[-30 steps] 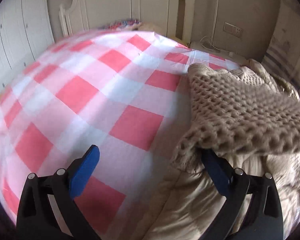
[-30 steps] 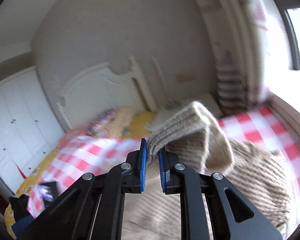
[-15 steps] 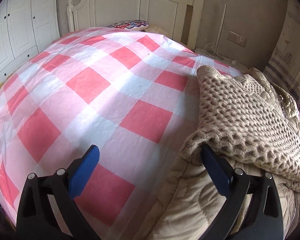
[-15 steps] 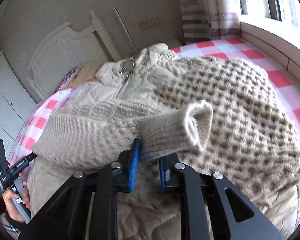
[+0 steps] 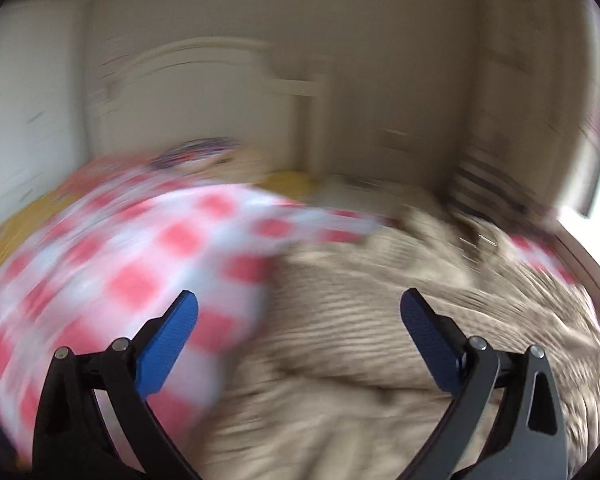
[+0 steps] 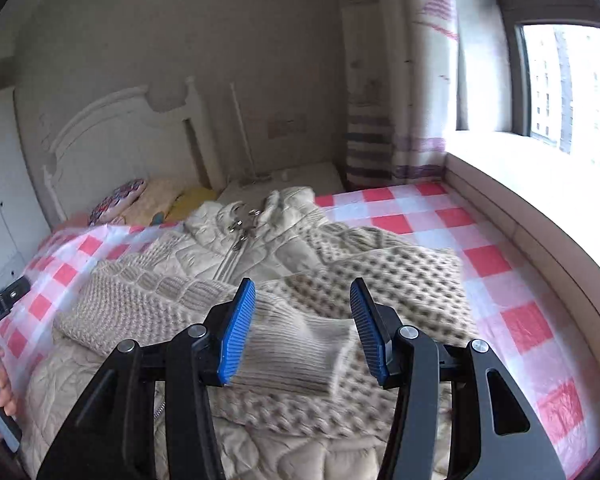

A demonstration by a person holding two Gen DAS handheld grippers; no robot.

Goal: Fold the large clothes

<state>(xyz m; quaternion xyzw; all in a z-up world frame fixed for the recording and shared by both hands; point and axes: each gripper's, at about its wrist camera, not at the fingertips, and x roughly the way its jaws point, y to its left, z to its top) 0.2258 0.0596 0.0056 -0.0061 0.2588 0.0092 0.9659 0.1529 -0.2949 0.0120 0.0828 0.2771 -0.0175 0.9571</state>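
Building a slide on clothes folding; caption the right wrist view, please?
Right gripper opening over the knit sweater's ribbed cuff, laid across a quilted jacket on the checked bedsheet.

No text, brand, number or sign can be read in either view. A small white label with printing sits on the black device [image 6: 4, 306] at the left edge of the right wrist view, but its letters are too small and blurred to make out.
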